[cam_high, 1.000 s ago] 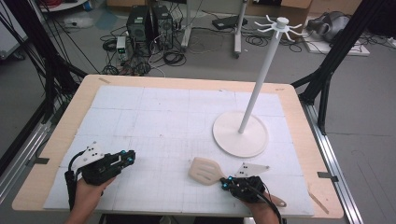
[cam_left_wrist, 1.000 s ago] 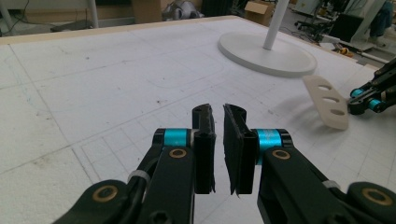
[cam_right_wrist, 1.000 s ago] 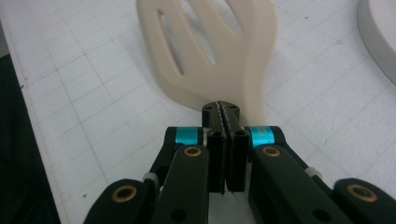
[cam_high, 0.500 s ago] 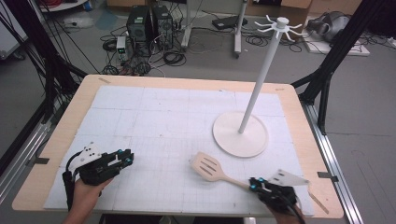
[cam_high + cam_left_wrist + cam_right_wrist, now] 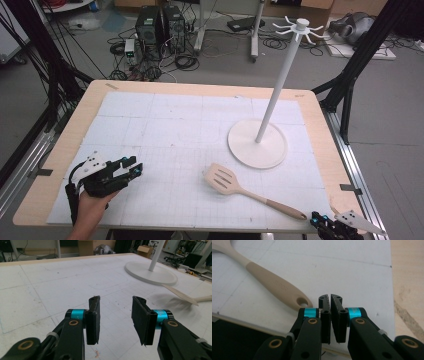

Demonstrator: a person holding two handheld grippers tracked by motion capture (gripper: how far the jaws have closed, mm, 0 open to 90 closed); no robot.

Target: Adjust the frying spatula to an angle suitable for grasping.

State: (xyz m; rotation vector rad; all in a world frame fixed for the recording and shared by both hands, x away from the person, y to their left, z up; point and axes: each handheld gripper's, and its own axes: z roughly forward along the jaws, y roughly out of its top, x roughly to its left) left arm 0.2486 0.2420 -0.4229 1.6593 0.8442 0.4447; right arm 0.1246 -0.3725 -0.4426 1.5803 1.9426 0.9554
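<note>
Spatula (image 5: 250, 187) lies free on bench (image 5: 165, 90), near right. Right hand-held gripper (image 5: 330, 298) clenched, empty, beside handle; left hand-held gripper (image 5: 115, 306) has just been opening, empty. Next: likely regrasp handle, hang on rack (image 5: 280, 85).

High view: fixed above near edge of desk (image 5: 60, 150), looking forward and down, far off. Left gripper view: low over mat, close, facing stand base (image 5: 150, 273). Right gripper view: very close, tilted down at desk corner. All three share spatula (image 5: 250, 189), though left view's glimpse is blurred, probably its blade.
</note>
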